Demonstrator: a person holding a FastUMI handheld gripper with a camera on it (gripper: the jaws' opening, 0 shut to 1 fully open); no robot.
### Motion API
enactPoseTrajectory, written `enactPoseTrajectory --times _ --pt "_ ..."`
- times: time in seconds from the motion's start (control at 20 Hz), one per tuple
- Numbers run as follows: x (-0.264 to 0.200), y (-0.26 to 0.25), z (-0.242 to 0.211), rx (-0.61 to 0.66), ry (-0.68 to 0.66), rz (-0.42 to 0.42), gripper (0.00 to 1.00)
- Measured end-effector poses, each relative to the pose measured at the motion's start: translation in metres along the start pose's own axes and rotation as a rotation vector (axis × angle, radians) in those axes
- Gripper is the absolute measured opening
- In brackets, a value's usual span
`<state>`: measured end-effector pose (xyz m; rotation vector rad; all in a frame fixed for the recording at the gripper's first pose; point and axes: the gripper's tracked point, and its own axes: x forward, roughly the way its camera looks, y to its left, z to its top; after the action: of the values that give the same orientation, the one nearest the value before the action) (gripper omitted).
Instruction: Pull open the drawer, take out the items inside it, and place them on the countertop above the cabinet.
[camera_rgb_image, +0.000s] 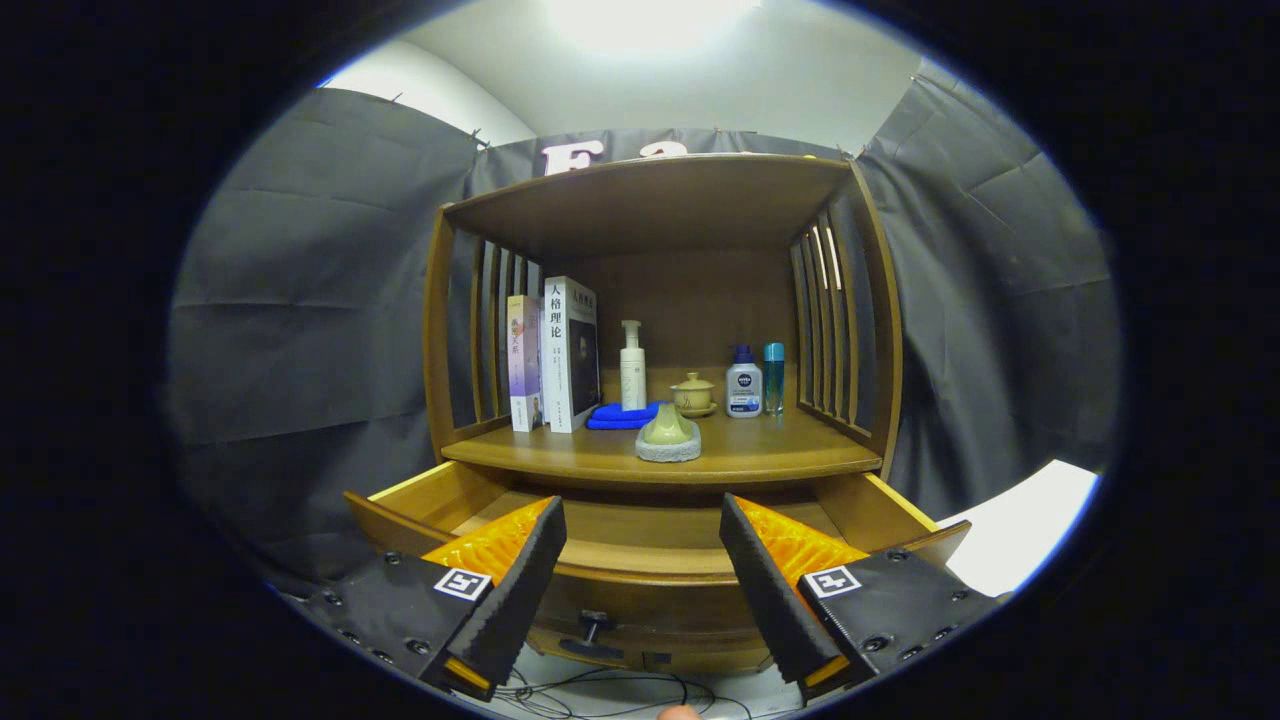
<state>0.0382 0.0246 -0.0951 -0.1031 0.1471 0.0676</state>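
The gripper (640, 525) was open wide, and nothing was between its two fingers (520, 570). It hung just in front of a wooden cabinet (660, 200).

The drawer (640, 585) at the bottom of the cabinet was pulled out. Its front edge ran across the gap between the fingers, and its dark knob (594, 626) sat low on the front, between them. The part of the drawer floor that showed looked bare. I could not tell what was in the rest, as the fingers hid the near corners.

Above the drawer was the worktop (780, 455). Things stood on it. On the left side were two books (552, 355), standing up and touching each other. Next to them lay a folded blue cloth (622, 414), and a white pump bottle (632, 368) stood right behind it. A little green pot (670, 424) sat on a grey pad (668, 452) near the front. Behind it was a small cup with a lid (693, 392) on a saucer. To the right stood a white bottle with a blue cap (744, 384) and a thin blue bottle (774, 378), side by side.

Some thin wires (600, 688) lay on the floor below the drawer.
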Motion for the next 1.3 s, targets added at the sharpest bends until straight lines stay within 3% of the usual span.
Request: enactPoseTrajectory --times 0.3,0.65,0.85,1.3 --pt "-0.021 0.004 -0.047 -0.047 0.023 0.018 0.98" --pt "-0.005 0.001 -0.099 -0.056 0.12 0.007 0.98" --pt "0.004 -0.004 -0.1 0.003 0.122 -0.019 0.99" --pt "0.006 -0.006 -0.099 -0.01 0.11 -0.041 0.98"
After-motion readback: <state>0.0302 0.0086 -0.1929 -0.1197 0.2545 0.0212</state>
